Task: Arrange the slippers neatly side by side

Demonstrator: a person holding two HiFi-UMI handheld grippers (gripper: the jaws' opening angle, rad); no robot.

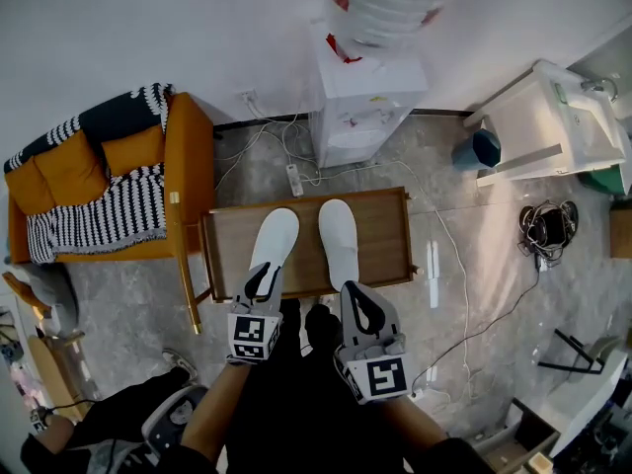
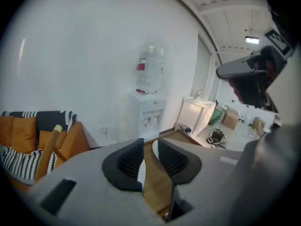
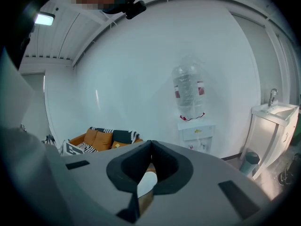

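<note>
The white left-of-frame slipper (image 1: 274, 237) and right-of-frame slipper (image 1: 339, 233) lie side by side, narrowly apart, at centre of the wooden worktop (image 1: 390, 235), heels by its lower edge. Bare wood flanks both. The left gripper (image 1: 265, 276), jaws apart, sits at one heel; the right gripper (image 1: 352, 292), jaws together, is just below the other.

1. The room is lit brightly and evenly; a glowing ceiling lamp (image 2: 252, 40) is seen in the left gripper view.
2. Both gripper views are bent by fisheye distortion and darkened at the corners.
3. Only faint shadows are cast on the floor (image 1: 128, 304).
</note>
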